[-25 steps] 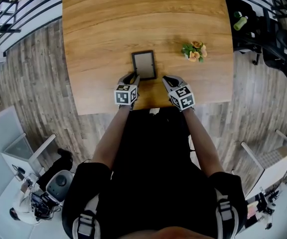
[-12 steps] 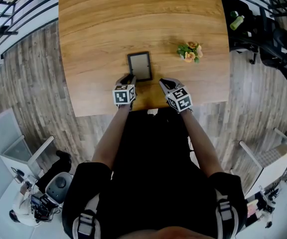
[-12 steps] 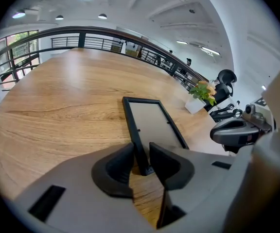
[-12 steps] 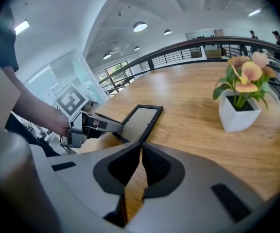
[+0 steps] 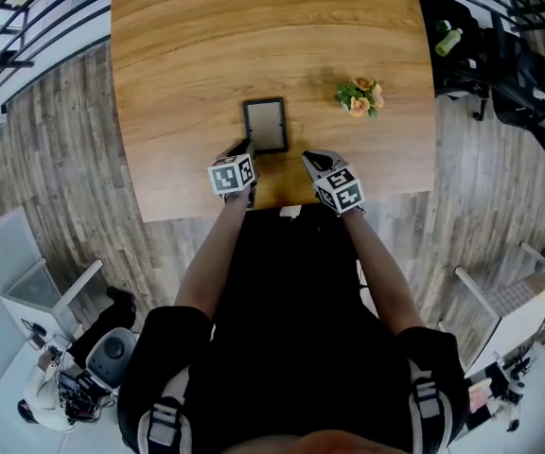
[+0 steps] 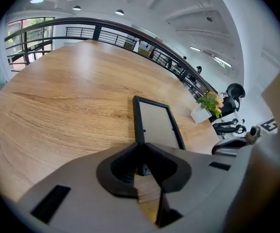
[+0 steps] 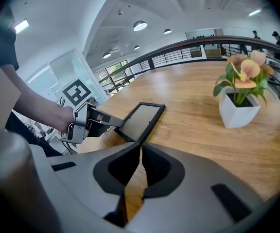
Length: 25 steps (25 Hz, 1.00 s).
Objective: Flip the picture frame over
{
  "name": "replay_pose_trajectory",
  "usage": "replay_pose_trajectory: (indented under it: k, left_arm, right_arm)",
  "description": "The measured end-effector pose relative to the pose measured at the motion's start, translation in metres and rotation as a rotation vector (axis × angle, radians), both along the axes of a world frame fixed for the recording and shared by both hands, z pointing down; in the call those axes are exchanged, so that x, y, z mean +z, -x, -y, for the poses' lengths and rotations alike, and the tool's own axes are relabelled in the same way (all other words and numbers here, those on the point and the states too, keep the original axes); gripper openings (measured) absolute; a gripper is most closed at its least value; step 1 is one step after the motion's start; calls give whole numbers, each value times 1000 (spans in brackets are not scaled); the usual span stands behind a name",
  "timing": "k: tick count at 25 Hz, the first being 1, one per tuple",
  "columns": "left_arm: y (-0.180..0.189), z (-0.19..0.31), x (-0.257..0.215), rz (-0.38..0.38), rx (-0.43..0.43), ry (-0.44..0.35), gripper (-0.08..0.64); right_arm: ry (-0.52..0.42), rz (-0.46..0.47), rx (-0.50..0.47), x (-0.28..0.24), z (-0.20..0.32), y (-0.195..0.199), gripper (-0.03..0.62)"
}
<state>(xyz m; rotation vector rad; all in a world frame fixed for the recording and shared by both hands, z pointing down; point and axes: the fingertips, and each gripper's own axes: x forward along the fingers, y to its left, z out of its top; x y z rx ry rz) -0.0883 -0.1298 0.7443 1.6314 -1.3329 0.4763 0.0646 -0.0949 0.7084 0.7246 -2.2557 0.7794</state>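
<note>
A black picture frame (image 5: 265, 125) with a pale grey panel lies on the wooden table (image 5: 197, 45), close to its near edge. My left gripper (image 5: 244, 148) is at the frame's near left corner. Its jaws have just been closing, and in the left gripper view (image 6: 141, 147) they grip that corner of the frame (image 6: 155, 122). The right gripper view shows the left gripper (image 7: 114, 124) clamped on the corner of the frame (image 7: 141, 121). My right gripper (image 5: 308, 156) hovers just right of the frame's near end, shut and empty (image 7: 141, 148).
A small white pot with orange and pink flowers (image 5: 360, 97) stands on the table right of the frame (image 6: 208, 104) (image 7: 238, 95). The table's front edge runs just behind both grippers. Railings and office chairs lie beyond the table.
The left gripper has rolled, so its marker cube now sits tilted, and its jaws have closed onto the frame's near left corner. The right gripper and the frame have stayed put.
</note>
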Motion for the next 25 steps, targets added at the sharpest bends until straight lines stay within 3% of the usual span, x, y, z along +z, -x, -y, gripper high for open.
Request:
replay_pose_trajectory:
  k: [11,16,25]
  left_arm:
    - [-3,3,-19,-59,-4,-68,60]
    - [0,-1,-28,-88,-4,-91,60]
    - [6,4,-50,-107,24,-159,60]
  right_arm:
    - [-16,43,4,-7,3,20,26]
    - [-18,94,42,-13,8,30,113]
    - [55,200,143,-12,11,46,141]
